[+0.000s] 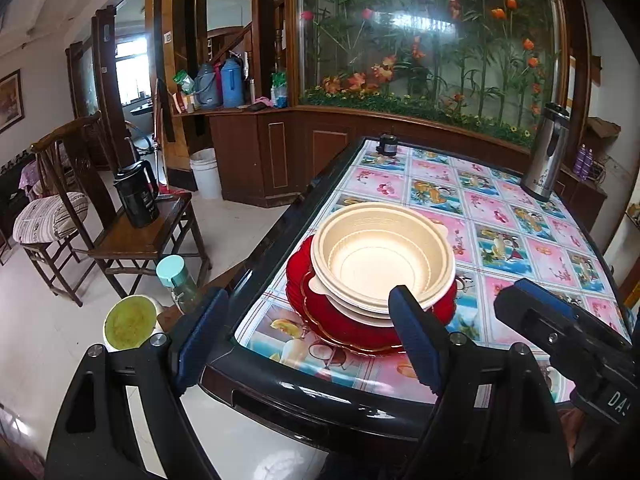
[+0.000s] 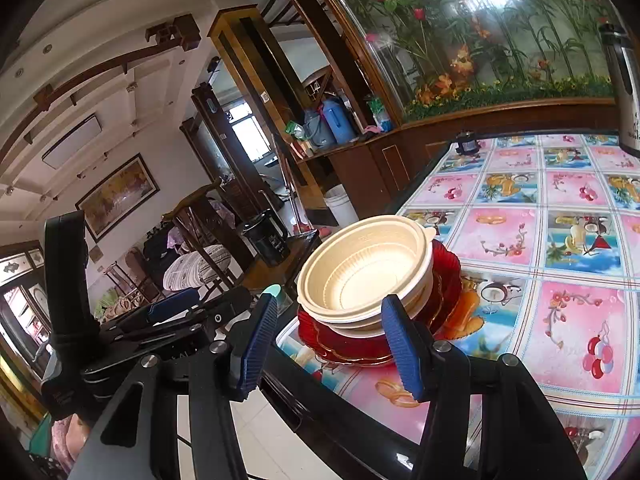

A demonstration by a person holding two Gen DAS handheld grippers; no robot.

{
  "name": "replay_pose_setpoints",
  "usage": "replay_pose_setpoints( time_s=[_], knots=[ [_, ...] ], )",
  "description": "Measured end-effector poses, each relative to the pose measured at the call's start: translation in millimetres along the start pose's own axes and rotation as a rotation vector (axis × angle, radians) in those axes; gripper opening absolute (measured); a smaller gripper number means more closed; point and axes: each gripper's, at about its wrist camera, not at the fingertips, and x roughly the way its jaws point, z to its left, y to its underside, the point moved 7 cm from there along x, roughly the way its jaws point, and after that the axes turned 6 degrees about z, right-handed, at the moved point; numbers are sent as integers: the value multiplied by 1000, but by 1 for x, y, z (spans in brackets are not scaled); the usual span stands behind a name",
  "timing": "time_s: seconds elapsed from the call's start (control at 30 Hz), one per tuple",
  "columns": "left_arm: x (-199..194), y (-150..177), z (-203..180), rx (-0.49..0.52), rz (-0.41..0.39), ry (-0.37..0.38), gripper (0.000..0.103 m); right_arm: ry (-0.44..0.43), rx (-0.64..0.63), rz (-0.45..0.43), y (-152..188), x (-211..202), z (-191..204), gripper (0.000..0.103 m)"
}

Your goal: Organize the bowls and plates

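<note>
Several cream bowls are nested in a stack on top of red plates, near the front left corner of the table. My left gripper is open just short of the stack, its blue pads wide apart and holding nothing. My right gripper shows at the right edge of the left wrist view. In the right wrist view the bowls and red plates lie just beyond my right gripper, which is open and empty. My left gripper hangs to its left, off the table's edge.
A silver thermos and a small black object stand at the table's far end. Left of the table are a teal-capped bottle, a bowl with green contents, a wooden stand with a black kettle and a white bucket.
</note>
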Motion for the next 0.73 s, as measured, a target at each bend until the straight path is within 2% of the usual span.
replay_pose_setpoints(
  time_s=[0.47, 0.63, 0.73],
  knots=[
    [-9, -4, -2, -30, -42, 92, 83, -7, 18, -35, -7, -3, 2, 57],
    [-8, -4, -4, -11, -59, 60, 83, -8, 47, -43, -9, -3, -2, 57],
    [-3, -1, -5, 15, -46, 5, 83, 4, 42, -51, -11, -3, -2, 57]
  ],
)
